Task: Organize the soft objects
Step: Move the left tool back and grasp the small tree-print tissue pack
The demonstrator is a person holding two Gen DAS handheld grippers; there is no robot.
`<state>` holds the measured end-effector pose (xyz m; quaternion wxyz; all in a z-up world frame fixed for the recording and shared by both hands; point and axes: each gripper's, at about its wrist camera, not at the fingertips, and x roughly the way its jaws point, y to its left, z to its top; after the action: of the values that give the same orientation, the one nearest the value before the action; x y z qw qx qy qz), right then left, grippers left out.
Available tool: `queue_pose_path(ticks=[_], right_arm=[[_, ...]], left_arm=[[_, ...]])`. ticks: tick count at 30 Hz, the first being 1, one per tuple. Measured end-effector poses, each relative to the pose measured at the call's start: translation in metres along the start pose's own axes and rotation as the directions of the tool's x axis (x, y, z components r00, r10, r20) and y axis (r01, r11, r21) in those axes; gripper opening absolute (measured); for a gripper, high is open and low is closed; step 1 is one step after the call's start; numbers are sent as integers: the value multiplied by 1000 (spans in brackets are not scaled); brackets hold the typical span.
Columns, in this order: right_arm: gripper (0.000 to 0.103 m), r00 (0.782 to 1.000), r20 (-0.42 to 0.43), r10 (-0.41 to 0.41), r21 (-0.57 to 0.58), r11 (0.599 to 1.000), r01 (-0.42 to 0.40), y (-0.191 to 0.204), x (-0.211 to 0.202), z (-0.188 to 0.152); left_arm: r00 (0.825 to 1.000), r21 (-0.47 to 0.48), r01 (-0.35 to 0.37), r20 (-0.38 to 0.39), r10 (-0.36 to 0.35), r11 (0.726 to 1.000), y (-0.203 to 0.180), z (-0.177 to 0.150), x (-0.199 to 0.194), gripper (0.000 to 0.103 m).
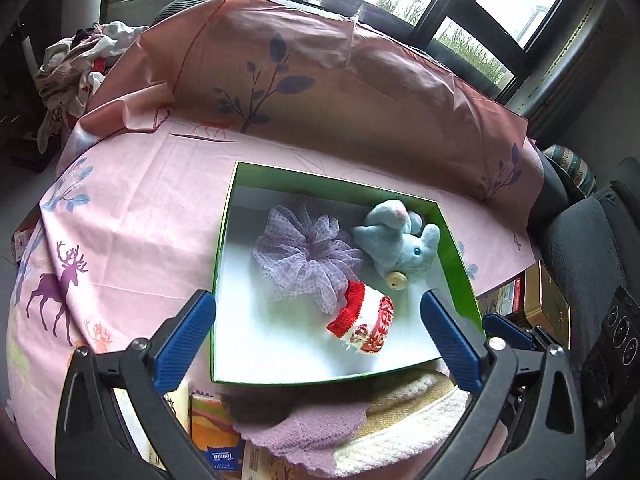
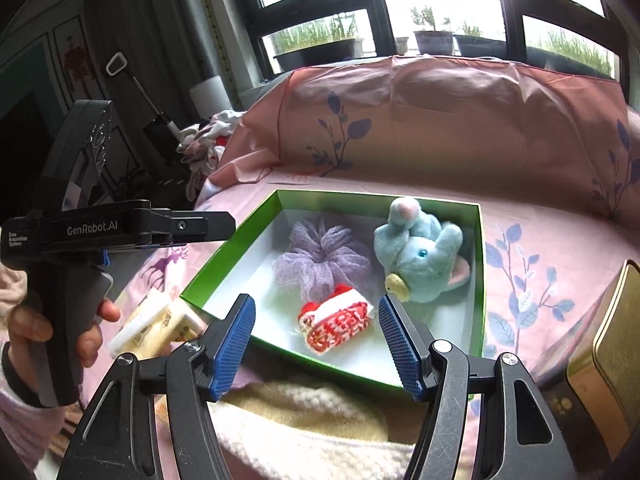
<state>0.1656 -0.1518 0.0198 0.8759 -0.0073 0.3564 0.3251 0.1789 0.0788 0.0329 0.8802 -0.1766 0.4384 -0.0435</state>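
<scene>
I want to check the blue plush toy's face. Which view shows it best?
The right wrist view: the blue plush toy is larger there, eye and yellow snout clear. The left wrist view shows it smaller, farther off.

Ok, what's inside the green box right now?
The green box holds three things: a lilac mesh scrunchie, a blue plush elephant and a red-and-white knitted piece. The floor beneath them is hidden.

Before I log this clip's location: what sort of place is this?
Probably a lived-in room at home: a sofa draped in a pink deer-print sheet, a clothes pile, and potted plants outside the window.
</scene>
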Motion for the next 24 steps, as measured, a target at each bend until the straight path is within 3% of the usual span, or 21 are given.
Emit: queue_pose_path(ticks=[6, 14, 20, 24], right_arm=[[66, 1000, 28, 11, 2, 1000, -11, 13, -33, -28], [66, 998, -7, 70, -28, 997, -70, 42, -55, -76], [66, 993, -45, 107, -37, 993, -108, 65, -52, -113], [66, 991, -74, 116, -15, 993, -117, 79, -35, -136]], left_arm=[[1000, 13, 0, -3, 1, 1000, -6, -36, -29, 102], [1000, -4, -17, 13, 17, 1000, 11, -101, -60, 102], [993, 69, -109, 59, 105, 992, 24, -150, -70, 102], [996, 76, -78, 38, 76, 994, 31, -172, -63, 102]])
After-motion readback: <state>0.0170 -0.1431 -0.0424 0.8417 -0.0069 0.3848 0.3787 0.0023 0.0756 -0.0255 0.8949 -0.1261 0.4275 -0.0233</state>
